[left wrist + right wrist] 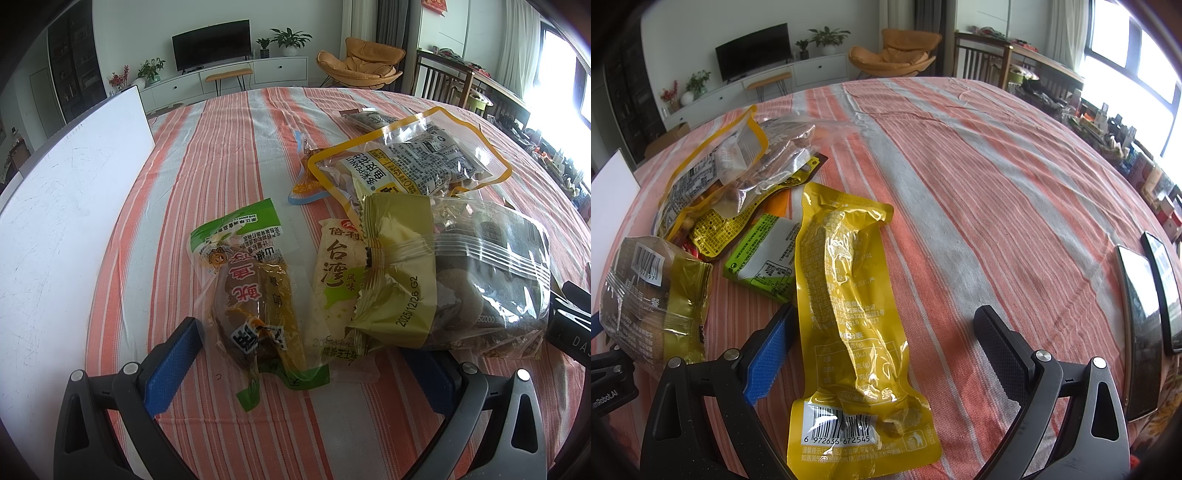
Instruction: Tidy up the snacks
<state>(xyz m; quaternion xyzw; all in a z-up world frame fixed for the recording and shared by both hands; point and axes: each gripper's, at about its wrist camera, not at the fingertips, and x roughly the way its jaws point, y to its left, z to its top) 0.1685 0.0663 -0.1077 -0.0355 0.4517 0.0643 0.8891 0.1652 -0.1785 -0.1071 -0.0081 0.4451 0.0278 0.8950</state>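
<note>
Snack packets lie on a striped tablecloth (229, 155). My left gripper (306, 354) is open, jaws wide, with a green-edged pouch of brown meat (255, 306) and a cream packet (340, 280) lying between them. A clear bag of dark cakes (480, 280) covers its right finger. A yellow-rimmed peanut bag (410, 162) lies beyond. My right gripper (886, 339) is open around a long yellow pouch (849, 314), which lies flat between its fingers. To its left are a green packet (764, 258), the cake bag (653, 295) and the peanut bag (731, 170).
A white board (70, 206) stands along the table's left edge. Two phones (1145, 306) lie at the right edge near my right gripper. The far half of the table (979, 140) is bare cloth. The other gripper's body shows at each view's edge.
</note>
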